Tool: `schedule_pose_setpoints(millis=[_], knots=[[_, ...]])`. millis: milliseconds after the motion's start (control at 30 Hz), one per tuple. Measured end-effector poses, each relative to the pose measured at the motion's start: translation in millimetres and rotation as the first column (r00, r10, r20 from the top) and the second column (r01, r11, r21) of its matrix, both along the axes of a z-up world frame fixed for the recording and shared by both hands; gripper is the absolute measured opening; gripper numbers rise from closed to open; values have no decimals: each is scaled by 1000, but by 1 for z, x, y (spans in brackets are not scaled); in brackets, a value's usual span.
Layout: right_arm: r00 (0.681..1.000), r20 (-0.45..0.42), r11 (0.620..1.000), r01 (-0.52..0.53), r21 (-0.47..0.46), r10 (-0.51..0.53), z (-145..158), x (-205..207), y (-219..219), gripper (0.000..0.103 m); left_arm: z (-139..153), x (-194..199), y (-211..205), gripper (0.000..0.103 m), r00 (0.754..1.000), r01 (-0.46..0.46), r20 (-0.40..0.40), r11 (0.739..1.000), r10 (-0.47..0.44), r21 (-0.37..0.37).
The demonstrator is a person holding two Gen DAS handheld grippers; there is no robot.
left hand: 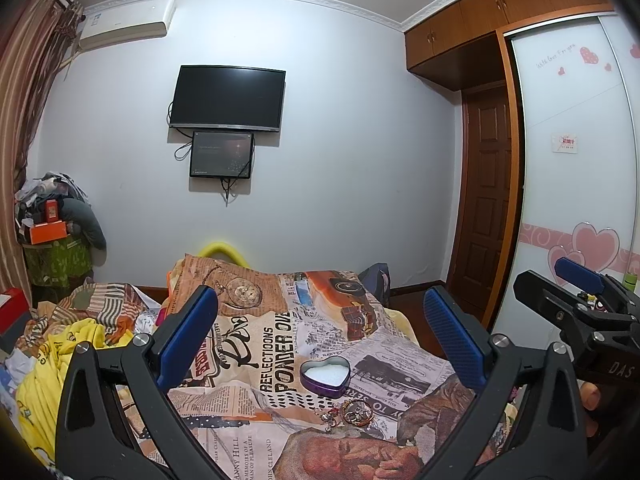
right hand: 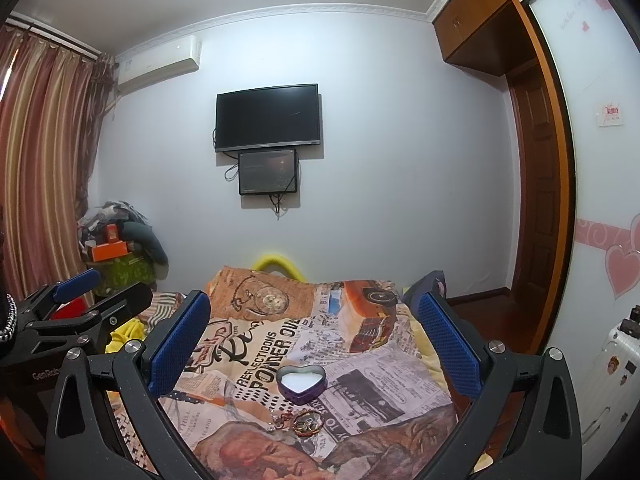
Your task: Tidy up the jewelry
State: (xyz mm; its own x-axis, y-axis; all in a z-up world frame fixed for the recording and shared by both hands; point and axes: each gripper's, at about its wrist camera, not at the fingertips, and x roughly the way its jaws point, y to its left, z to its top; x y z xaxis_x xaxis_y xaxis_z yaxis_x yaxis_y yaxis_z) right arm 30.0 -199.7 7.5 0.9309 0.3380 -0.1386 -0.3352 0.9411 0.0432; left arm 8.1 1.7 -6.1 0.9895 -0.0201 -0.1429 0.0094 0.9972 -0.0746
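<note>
A purple heart-shaped tin (left hand: 325, 376) with a white lining lies open on the printed bedspread; it also shows in the right wrist view (right hand: 301, 383). Just in front of it lies a small pile of jewelry (left hand: 352, 411): gold rings, a bangle and a red-beaded piece, also in the right wrist view (right hand: 302, 422). My left gripper (left hand: 320, 340) is open and empty, held above the bed behind the tin. My right gripper (right hand: 314, 346) is open and empty at about the same height. The right gripper shows at the edge of the left wrist view (left hand: 580, 292), the left one in the right wrist view (right hand: 80, 300).
The bedspread (left hand: 280, 332) is covered with newspaper prints. Yellow clothes (left hand: 60, 356) and rumpled bedding lie at the left. A cluttered stack with an orange box (left hand: 48, 232) stands by the curtain. A wardrobe with heart stickers (left hand: 580, 200) and a door are at the right. A white suitcase (right hand: 612, 372) stands at the far right.
</note>
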Motion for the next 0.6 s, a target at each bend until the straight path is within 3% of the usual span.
schedule_pose_setpoints(millis=[600], knots=[[1000,-27,1000,-2,-25,1,-7,11,8,103,-8,14,10,103,999,-12,-35,1000,12,-14]])
